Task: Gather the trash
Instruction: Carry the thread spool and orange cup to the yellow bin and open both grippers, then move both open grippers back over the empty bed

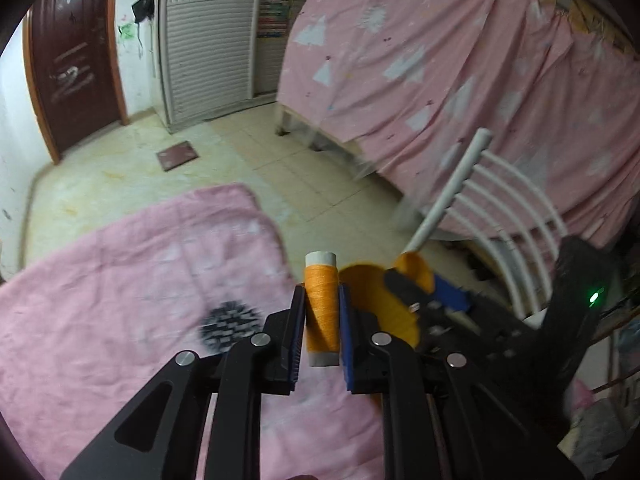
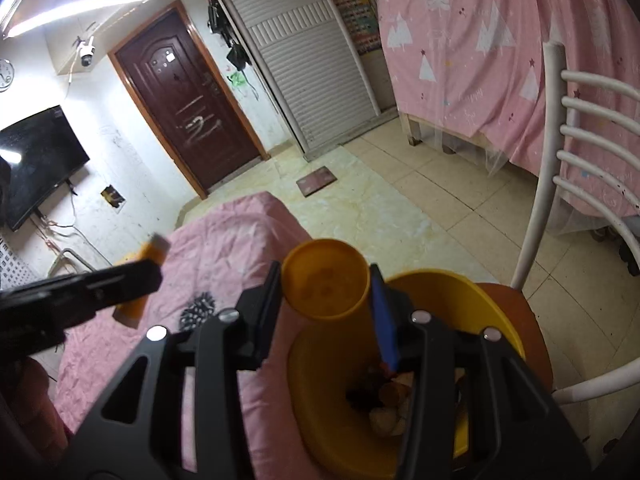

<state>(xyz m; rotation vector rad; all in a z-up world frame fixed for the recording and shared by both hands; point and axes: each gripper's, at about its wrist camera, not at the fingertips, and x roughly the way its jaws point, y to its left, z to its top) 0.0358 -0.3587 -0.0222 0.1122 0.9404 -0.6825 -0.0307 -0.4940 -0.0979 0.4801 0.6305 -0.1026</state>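
Observation:
My left gripper [image 1: 321, 320] is shut on an orange thread spool [image 1: 321, 308] with white ends, held upright above the pink bedspread [image 1: 120, 280]. The spool also shows in the right wrist view [image 2: 150, 258], at the left. My right gripper [image 2: 326, 296] is shut on a round orange lid [image 2: 325, 278], held above the yellow bin [image 2: 460, 300] that stands on the chair seat. The bin holds several scraps at its bottom [image 2: 390, 400]. In the left wrist view the right gripper [image 1: 420, 292] with the lid [image 1: 416, 270] is just right of the spool.
A white slat-back chair [image 2: 560, 152] with an orange-brown seat [image 2: 520, 308] stands to the right. A pink-draped bed frame [image 2: 480, 60] is behind it. A dark mat [image 2: 317, 181] lies on the tiled floor, near the brown door [image 2: 188, 108]. A TV [image 2: 36, 160] hangs on the left wall.

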